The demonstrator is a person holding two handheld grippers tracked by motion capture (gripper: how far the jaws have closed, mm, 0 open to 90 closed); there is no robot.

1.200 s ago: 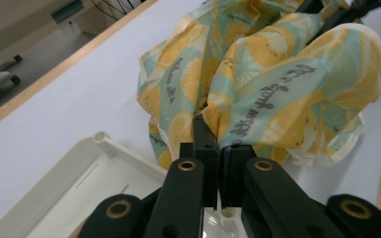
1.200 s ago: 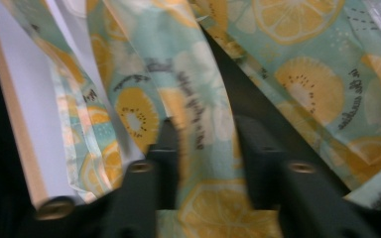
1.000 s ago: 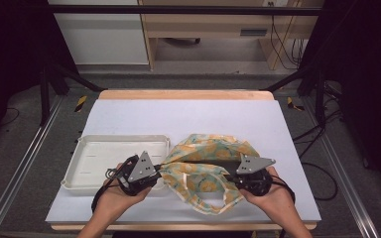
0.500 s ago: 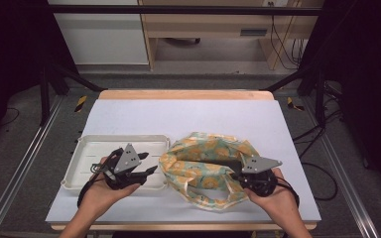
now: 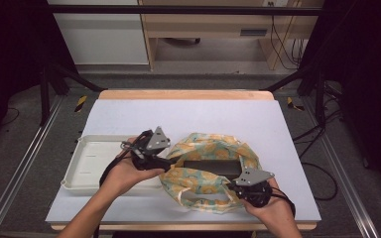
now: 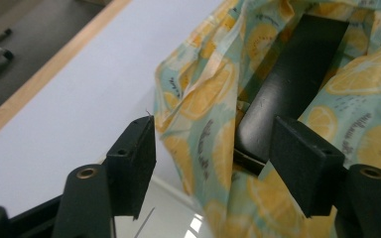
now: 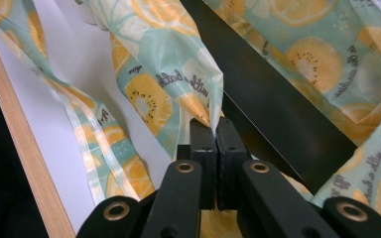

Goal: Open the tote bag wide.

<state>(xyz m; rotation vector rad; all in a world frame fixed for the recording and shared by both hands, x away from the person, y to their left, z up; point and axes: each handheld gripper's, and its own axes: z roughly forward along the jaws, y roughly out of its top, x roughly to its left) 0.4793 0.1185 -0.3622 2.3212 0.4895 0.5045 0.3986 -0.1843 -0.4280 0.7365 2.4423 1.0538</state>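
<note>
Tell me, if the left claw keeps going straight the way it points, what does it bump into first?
Probably the lemon-print bag. The left claw is open, having just widened, and the bag's rim sits right ahead, with the black flat thing inside just behind.

Off to the lower left of your table [image 5: 188, 116] sits a shallow white tray [image 5: 87, 158], empty, long side running across the frame. The tabletop has a pale cover with a wooden edge [image 5: 183, 94] showing along the far side. Past that, you've got a wooden shelf unit [image 5: 213, 29] at top center, a white cabinet [image 5: 99, 34] left of it, and cables [image 5: 283, 44] hanging at upper right.
</note>
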